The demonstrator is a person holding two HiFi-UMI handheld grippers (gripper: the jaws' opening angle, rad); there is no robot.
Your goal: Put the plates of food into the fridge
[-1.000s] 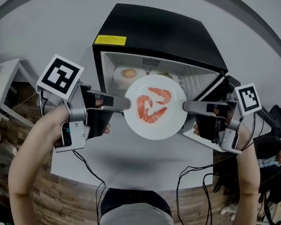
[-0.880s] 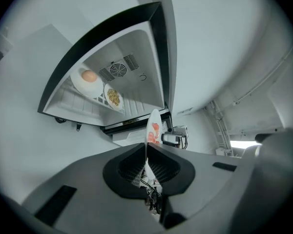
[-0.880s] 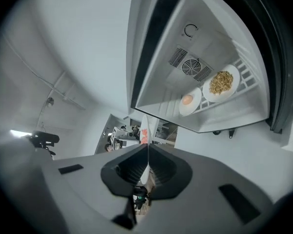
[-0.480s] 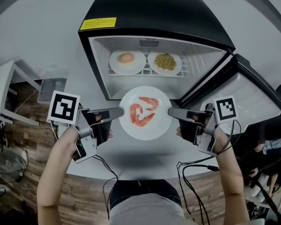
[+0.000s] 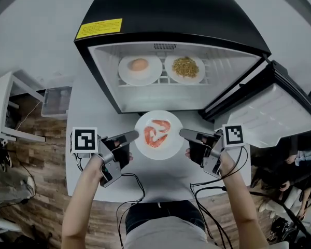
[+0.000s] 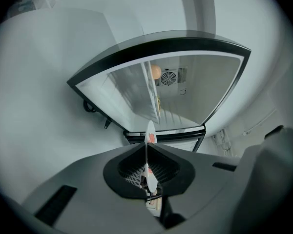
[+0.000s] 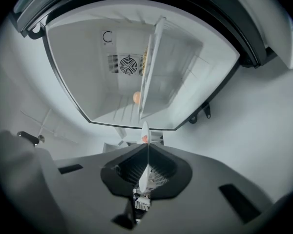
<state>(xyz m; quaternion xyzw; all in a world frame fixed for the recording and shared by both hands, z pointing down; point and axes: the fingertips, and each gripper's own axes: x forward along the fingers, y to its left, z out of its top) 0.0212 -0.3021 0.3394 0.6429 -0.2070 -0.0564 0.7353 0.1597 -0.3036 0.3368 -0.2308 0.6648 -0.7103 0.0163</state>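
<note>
One white table (image 5: 90,113) carries the open black fridge (image 5: 171,14); wood-plank floor (image 5: 36,183) around.

From here I see a white table (image 5: 85,108) on a floor of brown wood planks (image 5: 41,185). A clear plastic box (image 5: 56,101) sits at the table's left edge; I can't tell whether it rests on the top. Further left stands a white open-framed stand (image 5: 8,105). A pale grey wall (image 5: 36,19) runs behind, and dark chairs (image 5: 285,211) crowd the lower right corner
</note>
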